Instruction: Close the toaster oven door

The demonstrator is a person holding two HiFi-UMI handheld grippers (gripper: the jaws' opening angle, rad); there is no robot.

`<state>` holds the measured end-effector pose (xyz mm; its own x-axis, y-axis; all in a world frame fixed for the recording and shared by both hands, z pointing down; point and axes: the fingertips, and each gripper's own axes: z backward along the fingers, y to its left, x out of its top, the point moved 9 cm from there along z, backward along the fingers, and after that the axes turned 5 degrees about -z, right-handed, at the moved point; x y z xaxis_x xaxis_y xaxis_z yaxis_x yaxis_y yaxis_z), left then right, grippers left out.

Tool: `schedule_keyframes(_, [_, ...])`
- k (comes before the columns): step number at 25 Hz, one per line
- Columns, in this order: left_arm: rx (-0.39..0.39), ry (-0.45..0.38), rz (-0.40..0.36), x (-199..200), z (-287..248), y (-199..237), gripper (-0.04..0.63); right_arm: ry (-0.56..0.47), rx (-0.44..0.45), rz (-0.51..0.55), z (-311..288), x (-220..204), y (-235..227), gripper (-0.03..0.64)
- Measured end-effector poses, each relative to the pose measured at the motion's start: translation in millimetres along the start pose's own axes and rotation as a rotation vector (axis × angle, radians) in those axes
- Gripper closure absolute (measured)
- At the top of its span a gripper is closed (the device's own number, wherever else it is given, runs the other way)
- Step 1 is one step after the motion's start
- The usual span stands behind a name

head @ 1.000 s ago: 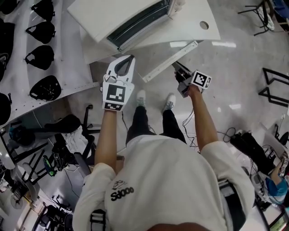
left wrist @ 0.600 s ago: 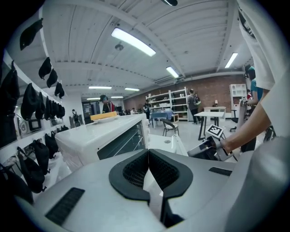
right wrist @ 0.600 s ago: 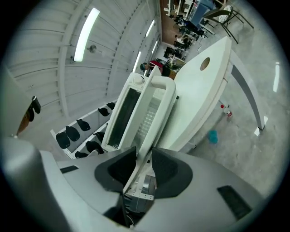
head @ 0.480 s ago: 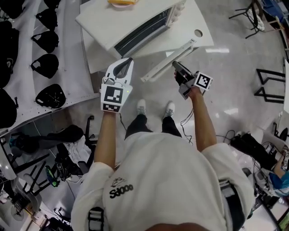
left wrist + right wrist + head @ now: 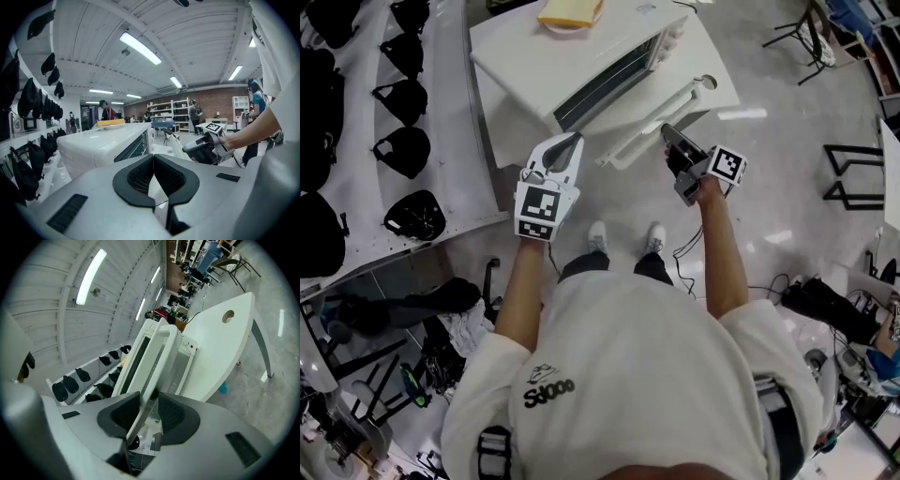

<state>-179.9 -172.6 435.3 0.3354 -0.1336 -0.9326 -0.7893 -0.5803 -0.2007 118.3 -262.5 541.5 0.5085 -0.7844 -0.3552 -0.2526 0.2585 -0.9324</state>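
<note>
The white toaster oven (image 5: 581, 66) sits on the white desk (image 5: 717, 66) with its door (image 5: 652, 127) hanging open toward the person. The right tool (image 5: 668, 131) is at the door's handle (image 5: 157, 357). The bar runs between its pads, which are opening, with a gap on one side. The left tool (image 5: 574, 139) hovers near the oven's front, its tips together and holding nothing.

The person wears a white short-sleeved T-shirt (image 5: 647, 375) with black print, dark trousers (image 5: 579, 269) and white shoes (image 5: 596, 234), and behind the black-padded jaws of the white left gripper (image 5: 567, 142) and of the right gripper (image 5: 672, 133), opening around the toaster oven door (image 5: 154, 352), sits a black-and-white marker cube (image 5: 537, 204) each.
</note>
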Motion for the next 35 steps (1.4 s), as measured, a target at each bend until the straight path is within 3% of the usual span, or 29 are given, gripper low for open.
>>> schedule_keyframes(7, [0.016, -0.007, 0.003, -9.4, 19.8, 17.9, 0.577, -0.011, -0.045, -0.014, -33.6, 17.2, 31.0, 0.508])
schedule_keyframes(21, [0.074, 0.006, 0.024, -23.1, 52.8, 31.3, 0.577, -0.03, -0.049, 0.025, -106.9, 41.5, 70.5, 0.501])
schedule_keyframes(25, [0.1, 0.015, 0.034, -26.3, 59.6, 30.9, 0.577, -0.039, -0.037, 0.003, -107.5, 40.7, 62.0, 0.435])
schedule_keyframes(31, [0.119, 0.021, 0.024, -15.0, 54.6, 26.0, 0.577, -0.068, -0.095, 0.226, -91.0, 47.5, 82.3, 0.466])
schedule_keyframes(35, [0.124, 0.001, -0.008, 5.9, 39.4, 20.3, 0.577, -0.113, -0.148, 0.451, -49.4, 68.4, 105.2, 0.479])
